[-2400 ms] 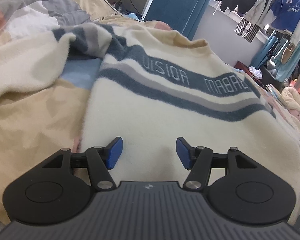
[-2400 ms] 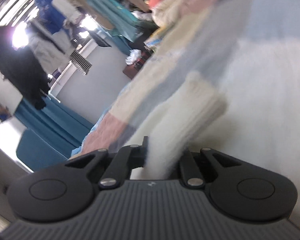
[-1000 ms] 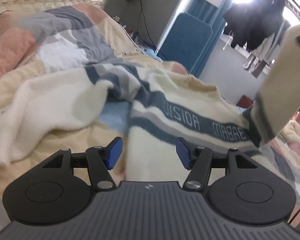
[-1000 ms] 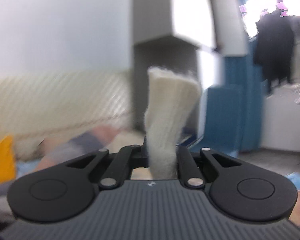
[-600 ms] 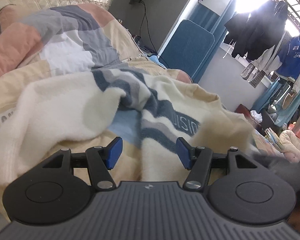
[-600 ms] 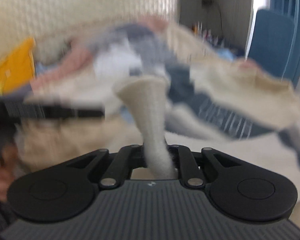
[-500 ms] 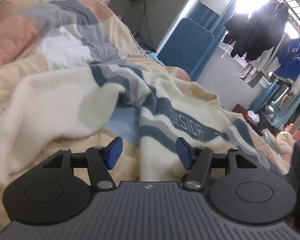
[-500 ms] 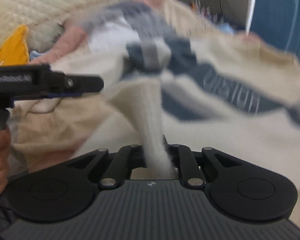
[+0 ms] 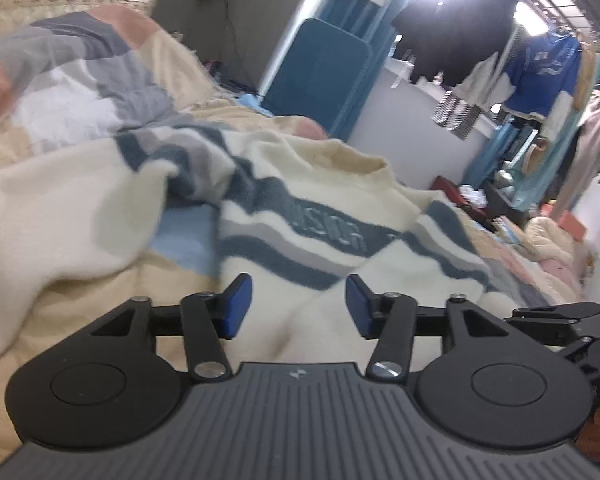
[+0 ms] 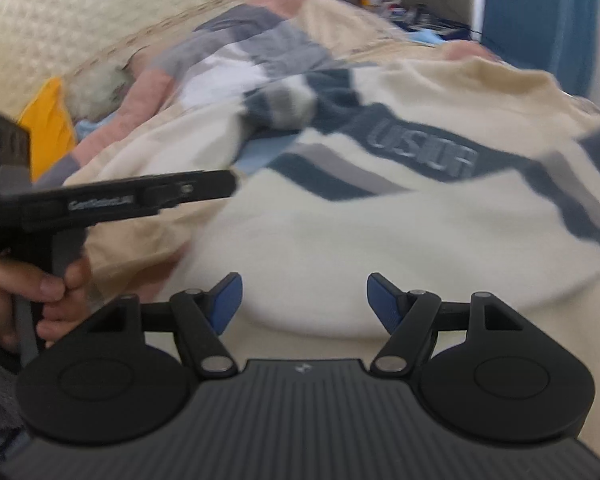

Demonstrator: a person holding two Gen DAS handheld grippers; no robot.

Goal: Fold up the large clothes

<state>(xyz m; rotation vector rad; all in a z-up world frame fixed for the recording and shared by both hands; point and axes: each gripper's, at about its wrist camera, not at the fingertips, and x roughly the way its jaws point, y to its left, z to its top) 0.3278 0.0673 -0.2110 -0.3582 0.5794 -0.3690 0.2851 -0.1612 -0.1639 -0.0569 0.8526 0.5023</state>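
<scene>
A cream sweater (image 9: 380, 280) with dark blue and grey stripes and a band of lettering across the chest lies spread on the bed, over a patchwork quilt (image 9: 80, 64) of grey, pink, white and beige blocks. One sleeve (image 9: 452, 240) lies folded across the chest, its striped part covering the end of the lettering; the other sleeve (image 9: 60, 216) sprawls out to the left over the quilt. The left tool (image 9: 298, 306) hangs low above the sweater's lower body, its blue pads apart with nothing between them. The right tool (image 10: 302, 304) is also spread wide and empty, just above the cream hem area (image 10: 340, 272). In the right wrist view the left tool's black body (image 10: 112, 200) reaches in from the left, gripped by a bare hand (image 10: 32, 300). Clothes (image 9: 540, 72) hang by a bright window beyond the bed
</scene>
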